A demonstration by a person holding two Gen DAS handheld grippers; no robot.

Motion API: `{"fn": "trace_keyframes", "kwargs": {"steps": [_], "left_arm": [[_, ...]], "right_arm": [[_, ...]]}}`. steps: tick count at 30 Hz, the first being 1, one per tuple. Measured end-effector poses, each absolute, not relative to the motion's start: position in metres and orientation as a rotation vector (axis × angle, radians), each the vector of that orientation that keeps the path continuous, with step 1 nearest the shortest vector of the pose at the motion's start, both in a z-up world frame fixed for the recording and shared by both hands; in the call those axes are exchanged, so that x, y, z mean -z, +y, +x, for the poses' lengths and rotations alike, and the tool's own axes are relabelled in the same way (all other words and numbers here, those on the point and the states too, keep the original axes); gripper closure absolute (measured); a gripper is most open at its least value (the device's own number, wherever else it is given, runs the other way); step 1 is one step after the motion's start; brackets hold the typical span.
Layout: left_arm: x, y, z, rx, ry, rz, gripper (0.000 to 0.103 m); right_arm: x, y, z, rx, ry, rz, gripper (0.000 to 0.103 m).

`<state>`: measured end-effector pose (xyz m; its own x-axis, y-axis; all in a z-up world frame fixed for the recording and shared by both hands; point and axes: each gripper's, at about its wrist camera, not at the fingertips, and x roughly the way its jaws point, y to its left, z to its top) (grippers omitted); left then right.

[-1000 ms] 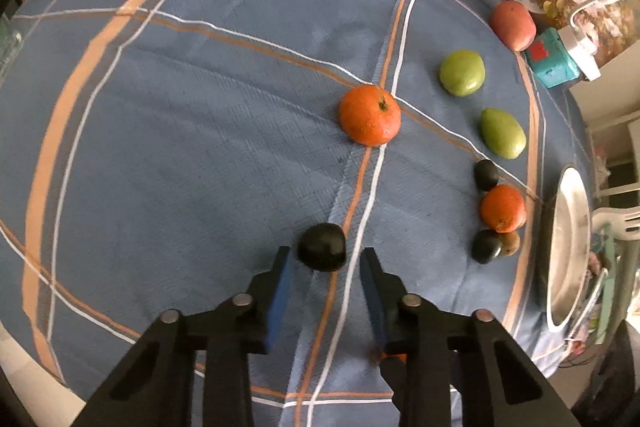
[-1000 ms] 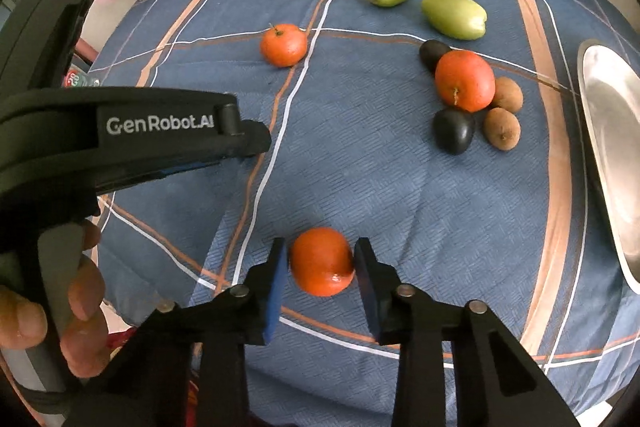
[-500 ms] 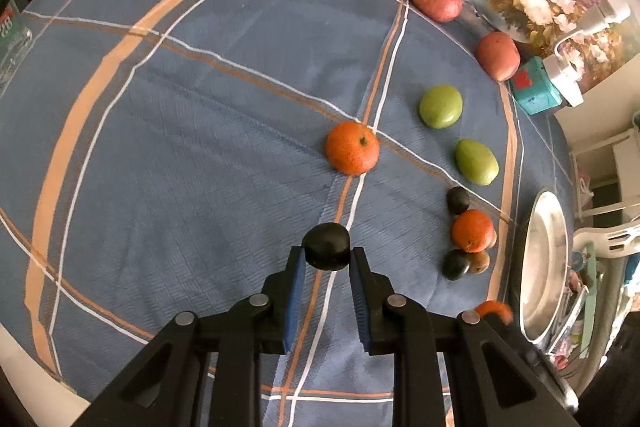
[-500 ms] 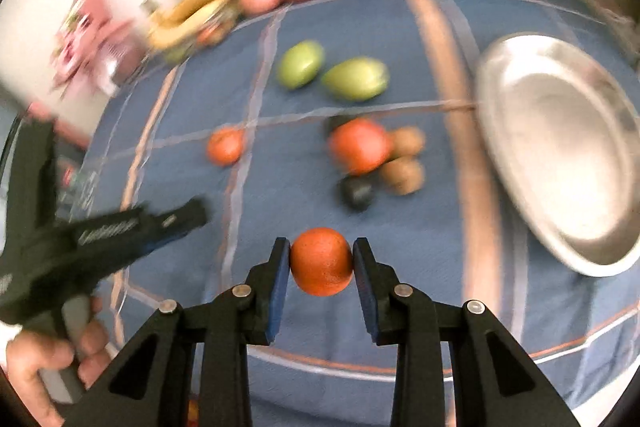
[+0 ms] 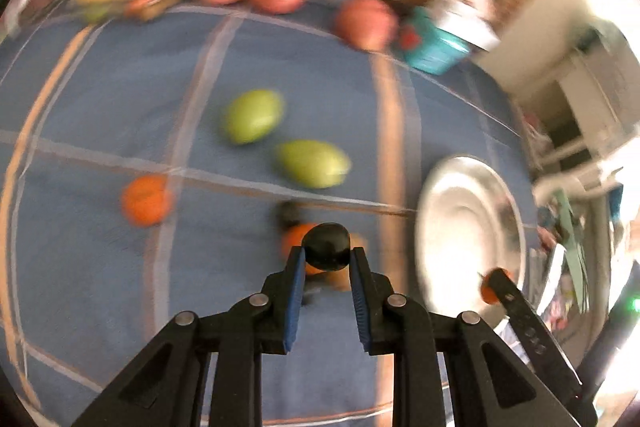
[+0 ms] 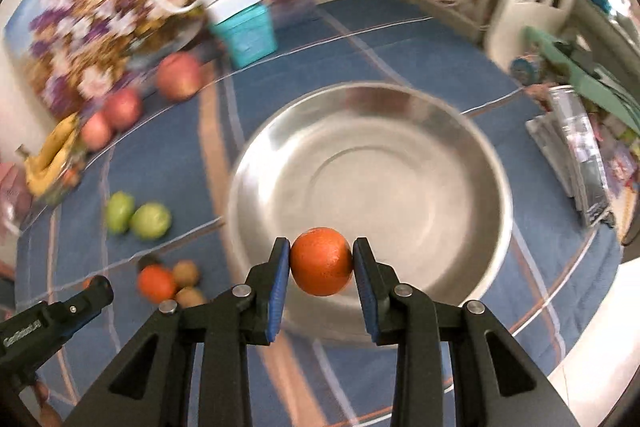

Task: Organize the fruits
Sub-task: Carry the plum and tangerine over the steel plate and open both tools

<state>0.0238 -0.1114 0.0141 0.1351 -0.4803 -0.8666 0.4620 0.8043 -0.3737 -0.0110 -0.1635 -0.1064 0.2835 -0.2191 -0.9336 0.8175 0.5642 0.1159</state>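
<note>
My left gripper [image 5: 326, 259] is shut on a small black fruit [image 5: 326, 245] and holds it in the air above a cluster of small fruits left of the steel bowl [image 5: 472, 227]. My right gripper [image 6: 321, 263] is shut on an orange [image 6: 321, 261] and holds it over the near rim of the steel bowl [image 6: 400, 163]. The right gripper's tip with the orange also shows in the left wrist view [image 5: 494, 285]. The left gripper shows at the lower left of the right wrist view [image 6: 60, 315].
On the blue striped cloth lie two green fruits [image 5: 252, 115] [image 5: 312, 163], a loose orange [image 5: 146, 199], an orange with kiwis [image 6: 156, 283], red apples [image 6: 178, 75], bananas [image 6: 52, 155] and a teal box [image 6: 246, 35]. Clutter lies at the table's right edge [image 6: 580, 155].
Both grippers have lifted and swung right toward the steel bowl with their fruits. The right gripper now holds the orange over the bowl's near rim. Both views are motion-blurred.
</note>
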Motion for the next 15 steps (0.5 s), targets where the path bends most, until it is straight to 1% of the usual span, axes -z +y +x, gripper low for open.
{"fn": "trace_keyframes", "kwargs": {"steps": [2, 4, 7, 10, 15], "left_arm": [[-0.019, -0.142, 0.013, 0.751, 1.243, 0.027, 0.079], [-0.02, -0.165, 0.008, 0.801, 1.247, 0.064, 0.079], [-0.018, -0.197, 0.002, 0.856, 1.24, 0.095, 0.079], [-0.016, -0.226, -0.001, 0.894, 1.238, 0.129, 0.079], [-0.006, -0.248, 0.002, 0.911, 1.255, 0.149, 0.078]], "right_arm": [[0.103, -0.182, -0.027, 0.817, 1.053, 0.691, 0.07], [0.083, -0.206, -0.061, 0.861, 1.044, 0.708, 0.07], [0.078, -0.234, -0.081, 0.917, 1.036, 0.728, 0.069], [0.074, -0.259, -0.094, 0.968, 1.039, 0.73, 0.069], [0.079, -0.276, -0.093, 1.025, 1.009, 0.73, 0.069]]}}
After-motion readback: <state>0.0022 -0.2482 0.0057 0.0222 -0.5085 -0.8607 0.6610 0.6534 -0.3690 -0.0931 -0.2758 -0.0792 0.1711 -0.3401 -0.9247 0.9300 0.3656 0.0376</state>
